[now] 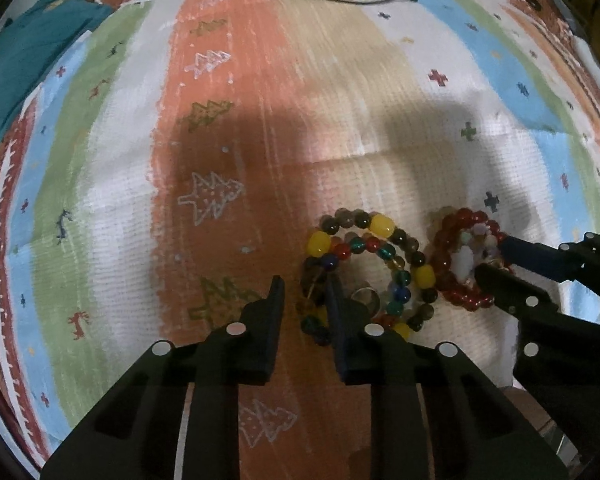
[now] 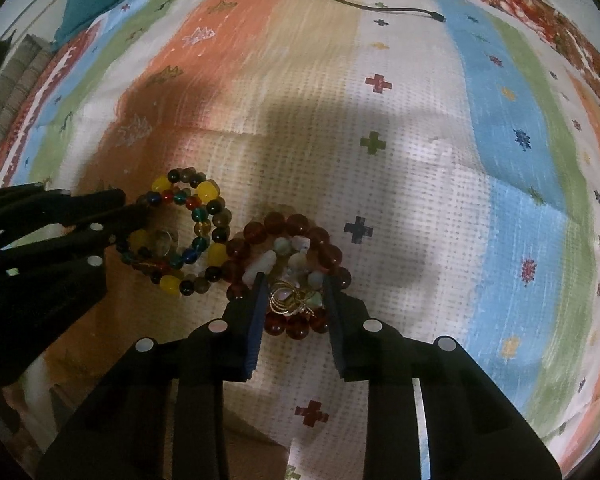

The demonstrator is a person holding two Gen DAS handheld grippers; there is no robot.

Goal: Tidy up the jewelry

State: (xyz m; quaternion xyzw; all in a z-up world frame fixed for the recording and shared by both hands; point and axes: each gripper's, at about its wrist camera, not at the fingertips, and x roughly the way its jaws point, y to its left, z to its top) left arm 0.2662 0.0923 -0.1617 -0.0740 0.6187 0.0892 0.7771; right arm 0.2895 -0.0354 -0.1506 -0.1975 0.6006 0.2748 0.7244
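1. In the left wrist view, the left hand-held gripper is seen at the lower centre, lowered onto the patterned cloth that covers the surface; whether a desk lies beneath it cannot be told.
2. Its jaws are drawn close around the left edge of the multicoloured bead bracelet, lower centre-right; one finger lies outside the loop and the other inside it, over a small ring. Whether the pads already press the beads cannot be told for certain.
3. At the right edge, the right hand-held gripper is seen reaching into the red bead bracelet, which lies just beside the multicoloured one.
4. In the right wrist view, the right hand-held gripper is seen at the lower centre with its jaws narrowed on the pile inside the red bead bracelet: gold rings and pale stone beads are held between the fingers.
5. The multicoloured bead bracelet is found at centre-left, with the left hand-held gripper on its left rim.
6. A risk is judged: round, smooth beads may roll out of a narrow pinch, and loose rings may be dropped or scattered when lifted.
7. Since the two bracelets are touching, one may be dragged by the other.
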